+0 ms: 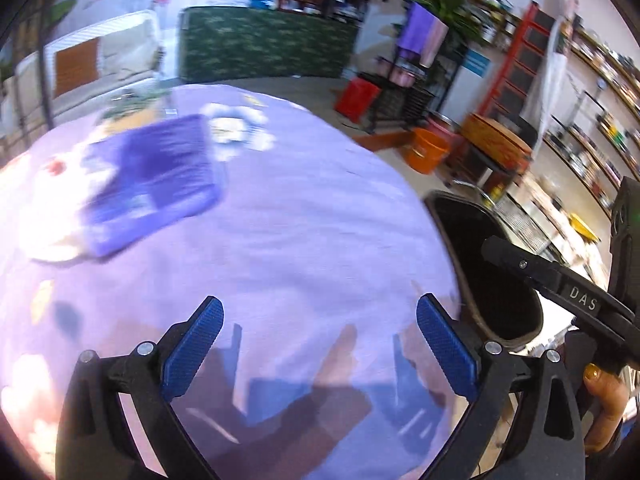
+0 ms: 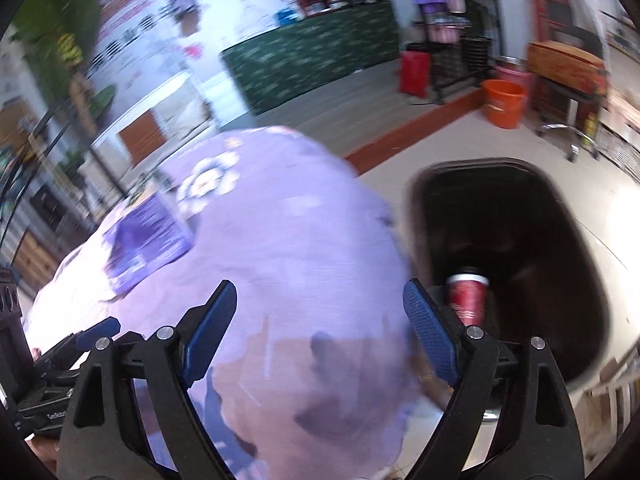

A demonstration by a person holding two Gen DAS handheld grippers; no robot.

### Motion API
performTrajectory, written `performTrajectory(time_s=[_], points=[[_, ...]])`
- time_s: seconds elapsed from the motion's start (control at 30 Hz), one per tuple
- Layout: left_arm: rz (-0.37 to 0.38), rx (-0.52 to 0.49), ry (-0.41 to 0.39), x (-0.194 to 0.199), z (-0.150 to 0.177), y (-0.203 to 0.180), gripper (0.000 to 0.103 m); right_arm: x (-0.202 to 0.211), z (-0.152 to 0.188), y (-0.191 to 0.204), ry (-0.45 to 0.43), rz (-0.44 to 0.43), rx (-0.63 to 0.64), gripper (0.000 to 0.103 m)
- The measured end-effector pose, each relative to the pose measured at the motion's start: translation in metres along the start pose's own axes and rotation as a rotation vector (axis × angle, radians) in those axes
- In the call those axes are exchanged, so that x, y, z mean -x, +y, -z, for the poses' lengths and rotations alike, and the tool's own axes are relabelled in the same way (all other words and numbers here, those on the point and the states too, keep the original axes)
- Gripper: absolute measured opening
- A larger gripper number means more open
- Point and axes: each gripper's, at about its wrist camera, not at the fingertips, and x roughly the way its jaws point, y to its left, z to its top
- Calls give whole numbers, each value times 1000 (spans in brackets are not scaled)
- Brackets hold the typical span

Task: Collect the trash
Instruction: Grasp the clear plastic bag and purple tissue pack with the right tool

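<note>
A purple flat packet lies on the lilac flowered tablecloth, far left of my left gripper, which is open and empty above the cloth. The packet also shows in the right wrist view. A black trash bin stands on the floor beside the table's right edge, with a red paper cup inside. My right gripper is open and empty over the table edge next to the bin. The bin's rim and the right gripper's body show in the left wrist view.
A white crumpled thing lies left of the packet. On the floor beyond stand an orange bucket, a red box, a dark rack and a green-covered counter. Shelves line the right wall.
</note>
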Motion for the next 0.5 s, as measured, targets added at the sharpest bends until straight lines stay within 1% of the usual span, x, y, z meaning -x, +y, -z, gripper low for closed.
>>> performTrajectory(time_s=[0.07,0.2,0.27,0.37,0.5], points=[[-32,30,-12,9,5,21,95,-10,-2,25,20,-48,39,85],[-124,82,-38,29,14,60,95,-28,-5,74,56,-141,107,85],[-148,120,-42,35,16,77,95,-38,-4,102,82,-188,145,85],[-185,176,-55,45,19,103,95,-49,-4,140,96,-223,199,85],[-260,232,-62,56,23,135,95,-66,-3,184,126,-267,261,85]])
